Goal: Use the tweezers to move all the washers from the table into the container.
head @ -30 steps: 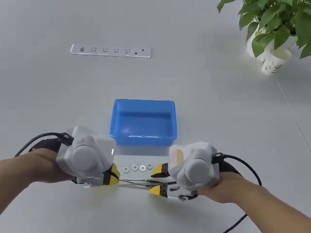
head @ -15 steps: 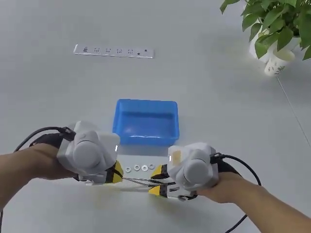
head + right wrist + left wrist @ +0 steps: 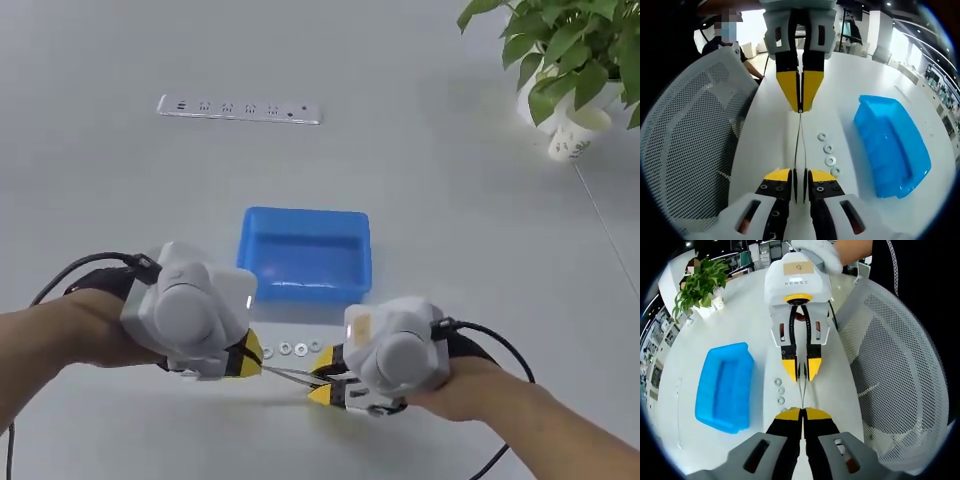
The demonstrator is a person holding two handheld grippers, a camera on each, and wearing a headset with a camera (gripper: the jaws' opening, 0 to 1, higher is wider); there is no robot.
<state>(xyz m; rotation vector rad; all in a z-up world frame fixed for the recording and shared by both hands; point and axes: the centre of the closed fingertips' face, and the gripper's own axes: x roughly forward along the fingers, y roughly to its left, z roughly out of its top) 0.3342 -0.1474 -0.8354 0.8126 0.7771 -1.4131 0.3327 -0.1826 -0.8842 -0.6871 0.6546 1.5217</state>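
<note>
Thin metal tweezers span the gap between my two grippers, just above the table. My left gripper is shut on one end. My right gripper faces it and is shut on the other end, where the two arms spread slightly apart. Several small washers lie in a row on the table just beyond the tweezers, also seen as washers and washers. The blue container stands behind the row, apparently empty.
A white power strip lies far back on the table. A potted plant stands at the back right, with a thin cable running forward from it. A mesh chair back sits close behind the table edge.
The head camera has shifted a little. The left gripper has edged slightly closer to the right one along the tweezers. The washers and container lie as before.
</note>
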